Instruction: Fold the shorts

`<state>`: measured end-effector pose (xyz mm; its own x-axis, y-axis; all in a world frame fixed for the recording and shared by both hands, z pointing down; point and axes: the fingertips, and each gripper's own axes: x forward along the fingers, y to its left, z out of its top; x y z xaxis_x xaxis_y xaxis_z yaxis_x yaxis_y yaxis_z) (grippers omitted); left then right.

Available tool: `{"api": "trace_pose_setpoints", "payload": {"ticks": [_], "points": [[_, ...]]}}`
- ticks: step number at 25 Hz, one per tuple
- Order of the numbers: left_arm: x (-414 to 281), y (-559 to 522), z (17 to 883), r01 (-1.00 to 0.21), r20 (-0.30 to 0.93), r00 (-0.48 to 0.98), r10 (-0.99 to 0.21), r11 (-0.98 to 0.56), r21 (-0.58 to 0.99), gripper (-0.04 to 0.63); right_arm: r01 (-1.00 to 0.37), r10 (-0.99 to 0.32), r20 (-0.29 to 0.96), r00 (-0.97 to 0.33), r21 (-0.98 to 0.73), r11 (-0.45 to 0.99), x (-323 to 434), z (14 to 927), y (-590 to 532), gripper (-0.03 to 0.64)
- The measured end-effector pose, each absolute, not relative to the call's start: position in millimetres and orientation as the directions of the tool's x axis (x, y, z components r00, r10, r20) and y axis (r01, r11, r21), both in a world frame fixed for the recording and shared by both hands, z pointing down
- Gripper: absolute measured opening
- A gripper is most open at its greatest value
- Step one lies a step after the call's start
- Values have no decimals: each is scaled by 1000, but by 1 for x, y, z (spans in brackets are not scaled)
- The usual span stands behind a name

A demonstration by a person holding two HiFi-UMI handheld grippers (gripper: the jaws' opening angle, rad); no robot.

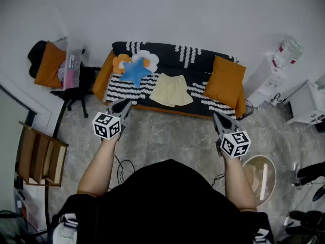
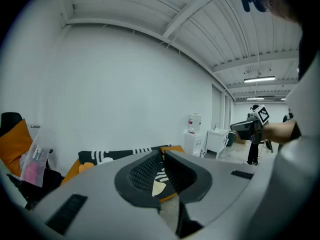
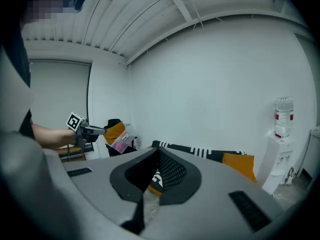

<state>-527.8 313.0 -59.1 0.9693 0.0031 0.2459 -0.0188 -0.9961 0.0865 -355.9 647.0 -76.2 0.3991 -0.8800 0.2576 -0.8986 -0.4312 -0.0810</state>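
Pale yellow shorts (image 1: 171, 90) lie spread flat on the seat of a sofa (image 1: 203, 103) with a black-and-white striped cover. Both grippers hover over the grey floor in front of the sofa, short of it and touching nothing. My left gripper (image 1: 125, 104) points at the sofa's left part; its jaws stand only a slit apart, with nothing between them (image 2: 161, 154). My right gripper (image 1: 217, 117) points at the sofa's right part, jaws closed together and empty (image 3: 158, 151). A sliver of the shorts (image 2: 158, 187) shows past the left jaws.
On the sofa lie a blue star pillow (image 1: 134, 71), a flower cushion (image 1: 122, 61) and an orange cushion (image 1: 226, 83). A black chair with orange cloth (image 1: 48, 62) stands left, a wooden rack (image 1: 40, 154) nearer left. A water dispenser (image 1: 277, 67) and a round wooden stool (image 1: 260, 174) are right. Cables (image 1: 122, 168) lie on the floor.
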Motion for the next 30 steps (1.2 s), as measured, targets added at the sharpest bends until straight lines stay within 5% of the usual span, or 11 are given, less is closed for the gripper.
{"api": "trace_pose_setpoints", "payload": {"ticks": [17, 20, 27, 30], "points": [[-485, 372, -70, -82, 231, 971, -61, -993, 81, 60, -914, -906, 222, 359, -110, -390, -293, -73, 671, 9], [-481, 383, -70, -73, 234, 971, -54, -995, 71, 130, -918, -906, 226, 357, -96, -386, -292, -73, 673, 34], [-475, 392, -76, -59, 227, 973, -46, -997, 52, 221, -922, -906, 224, 358, -67, -381, -286, -75, 671, 238], [-475, 390, -76, -59, 227, 973, -45, -997, 55, 236, -922, -906, 227, 356, -70, -380, -287, -75, 669, 264]]}}
